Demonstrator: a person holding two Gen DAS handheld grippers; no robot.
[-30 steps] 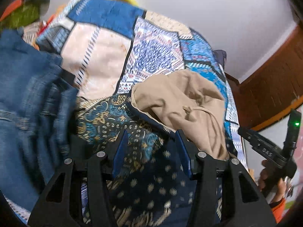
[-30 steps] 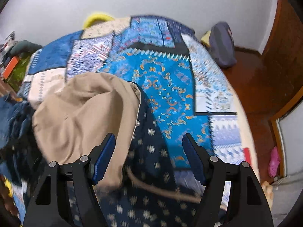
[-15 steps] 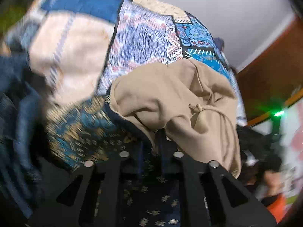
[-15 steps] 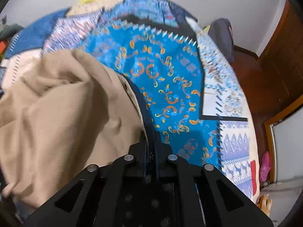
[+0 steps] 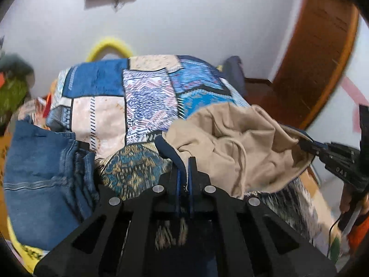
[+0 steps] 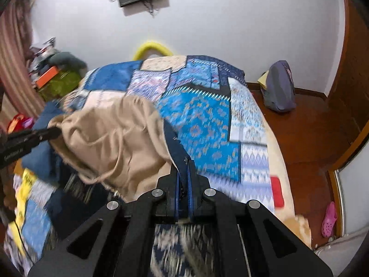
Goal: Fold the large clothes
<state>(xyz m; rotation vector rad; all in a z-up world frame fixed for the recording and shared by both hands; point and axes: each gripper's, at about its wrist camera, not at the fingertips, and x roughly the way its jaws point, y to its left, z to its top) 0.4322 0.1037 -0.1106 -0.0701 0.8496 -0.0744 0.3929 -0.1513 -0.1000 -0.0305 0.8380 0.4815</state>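
A large garment, beige (image 5: 230, 143) on its inside with a navy patterned outside, hangs lifted over the patchwork bed quilt (image 5: 147, 92). My left gripper (image 5: 184, 162) is shut on its navy edge band (image 5: 168, 152). At the right of that view, my right gripper (image 5: 307, 146) pinches the other end of the same edge. In the right wrist view, the right gripper (image 6: 184, 165) is shut on the navy band (image 6: 175, 145), the beige cloth (image 6: 110, 138) sags to the left, and the left gripper (image 6: 54, 132) holds its far corner.
Blue jeans (image 5: 41, 173) lie piled at the bed's left. A grey backpack (image 6: 279, 87) leans on the far wall, and a pink shoe (image 6: 329, 219) lies on the wooden floor to the right. A yellow hoop (image 6: 152, 47) sits behind the bed.
Both grippers went from open to shut on the garment's navy edge, then rose and drew apart, lifting the cloth off the quilt and stretching it between them.
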